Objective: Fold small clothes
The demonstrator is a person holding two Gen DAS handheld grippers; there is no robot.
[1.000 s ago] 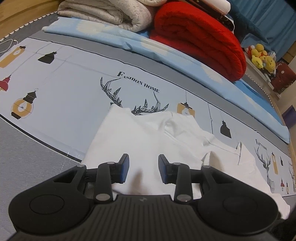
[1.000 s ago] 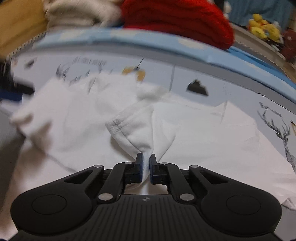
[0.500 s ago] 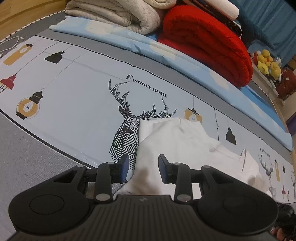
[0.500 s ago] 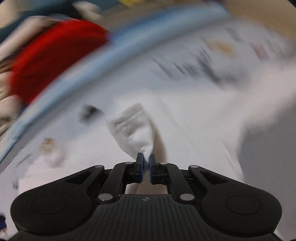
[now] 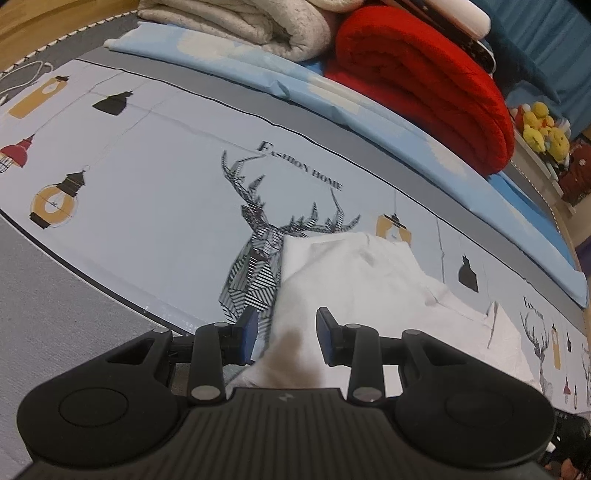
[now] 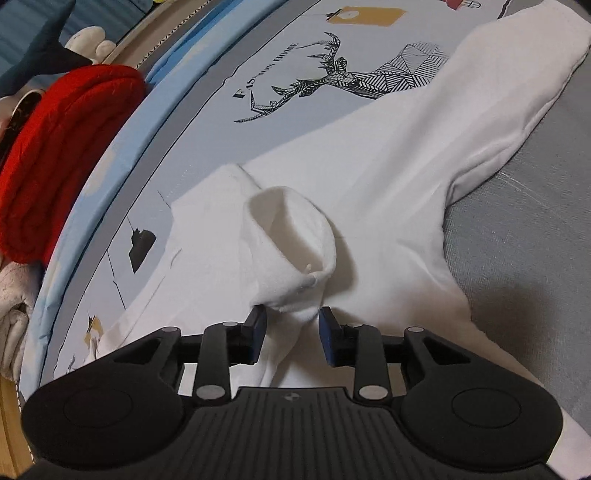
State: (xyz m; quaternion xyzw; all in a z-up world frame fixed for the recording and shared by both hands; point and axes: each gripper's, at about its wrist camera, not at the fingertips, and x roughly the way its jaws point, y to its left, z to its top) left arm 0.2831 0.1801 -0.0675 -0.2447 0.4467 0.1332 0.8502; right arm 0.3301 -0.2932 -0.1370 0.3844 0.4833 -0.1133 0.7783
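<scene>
My right tool (image 6: 291, 334) has just been opening: its blue pads stand apart with a bunched sleeve (image 6: 295, 254) of the white shirt (image 6: 388, 177) between them, and I see no pad pressing the cloth, so I read it as let go. The left tool (image 5: 284, 336) has also eased a little wider; its jaws are parted over the shirt's (image 5: 354, 280) near edge, cloth between them, no grip.

The shirt lies on the bed, across the printed sheet (image 5: 155, 192), partly over the deer print (image 5: 258, 266) and the grey strip (image 6: 517, 258) in front.

The risk I see is the sleeve. It stands as a hollow roll, not flat, and soft jersey like this may spring back or flop sideways once I withdraw, spoiling the fold. If a pad catches the hem as I pull away, it could drag the layer and skew the edges. The left side looks loosely doubled, though I can't be sure from this angle how many layers lie there.

The cloth is thin, matte, limp cotton with stitched hems; the sheet is smooth and slick-looking, so the stack could slide on it. Behind sit a thick red blanket (image 5: 424, 85) and a nubbly cream one (image 5: 236, 22), both rolled.
</scene>
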